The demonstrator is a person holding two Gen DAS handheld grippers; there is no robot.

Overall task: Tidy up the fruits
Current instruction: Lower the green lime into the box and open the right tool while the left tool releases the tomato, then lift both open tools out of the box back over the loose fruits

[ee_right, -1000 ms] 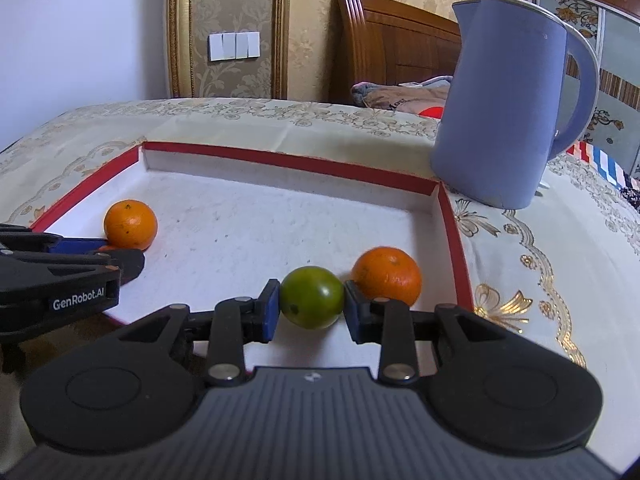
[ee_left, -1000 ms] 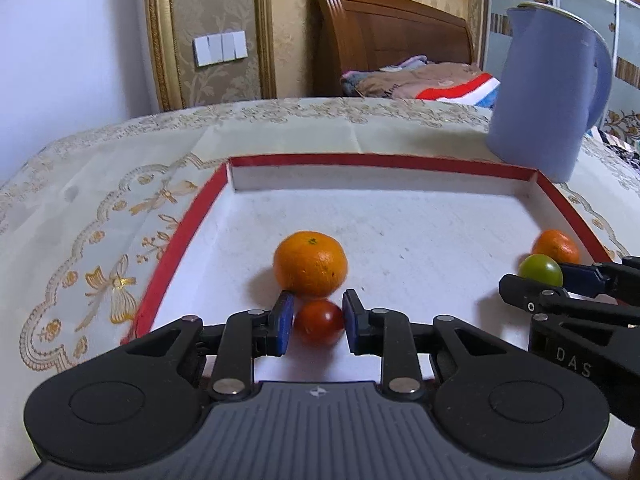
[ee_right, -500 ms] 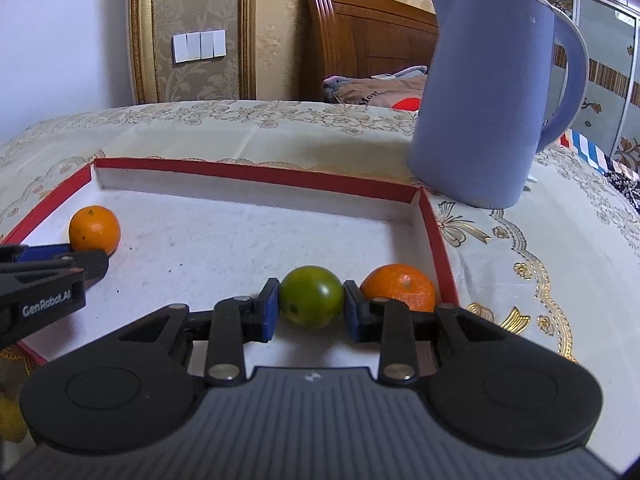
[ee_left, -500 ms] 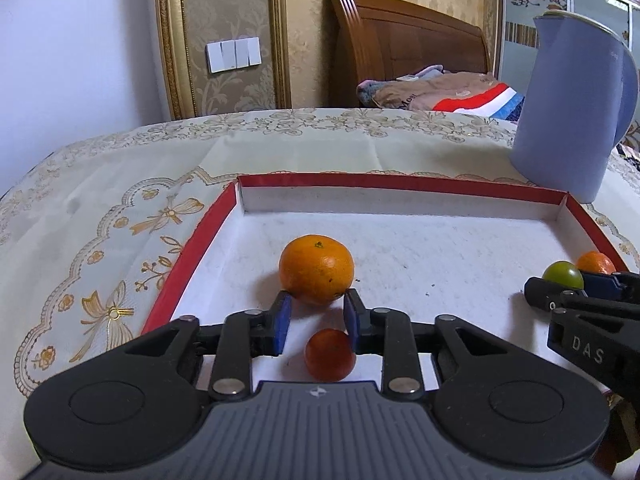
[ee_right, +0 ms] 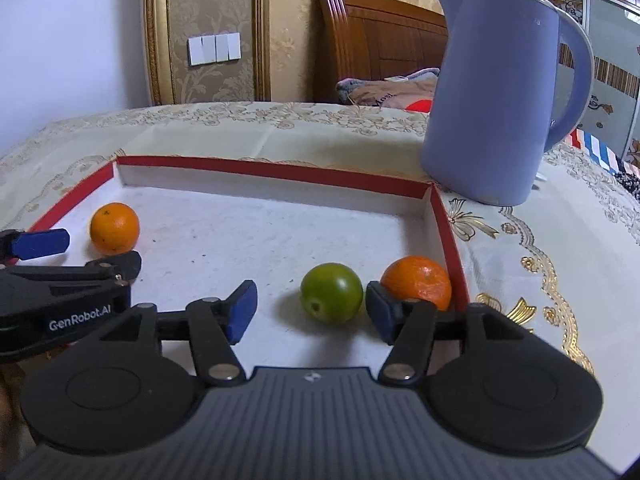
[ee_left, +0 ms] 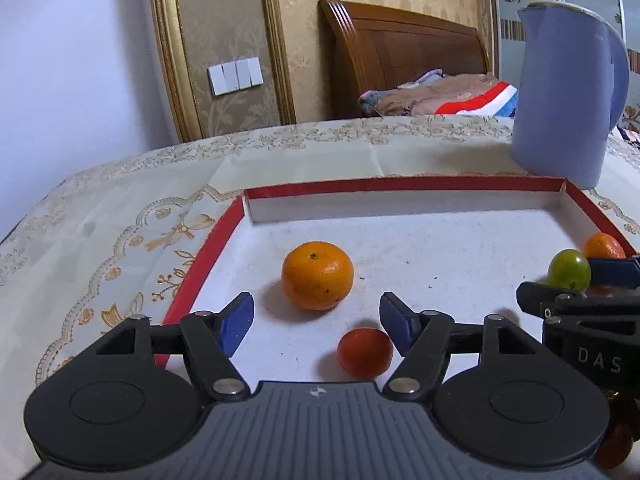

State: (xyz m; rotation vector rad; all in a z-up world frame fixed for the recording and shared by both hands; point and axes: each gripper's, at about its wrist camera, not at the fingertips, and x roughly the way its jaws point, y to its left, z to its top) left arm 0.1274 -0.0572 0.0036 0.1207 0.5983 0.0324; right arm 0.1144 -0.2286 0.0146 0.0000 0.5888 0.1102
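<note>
Both pairs of fingers spread wide, nothing gripped, all 4 fruits sitting loose in the tray.

Nearest the left gripper [ee_left: 316, 322], the small red fruit [ee_left: 364, 351] lies low between the released fingers, crowding the right-hand pad [ee_left: 394, 326], with the big orange [ee_left: 317, 275] just beyond and dead ahead. Over on the right gripper [ee_right: 306, 310], also released, the green fruit [ee_right: 331, 293] sits off-centre in the gap, hard by the right-hand pad [ee_right: 380, 314], and behind that pad a second orange [ee_right: 417, 280] rests against the tray's red wall [ee_right: 452, 240]. All of them are round, so no long axis and no heading to line up on. My read: each hand is nearest its own pair. Further back on the worktop [ee_right: 280, 132], the blue jug [ee_right: 494, 96] stands outside the tray's far right corner.
</note>
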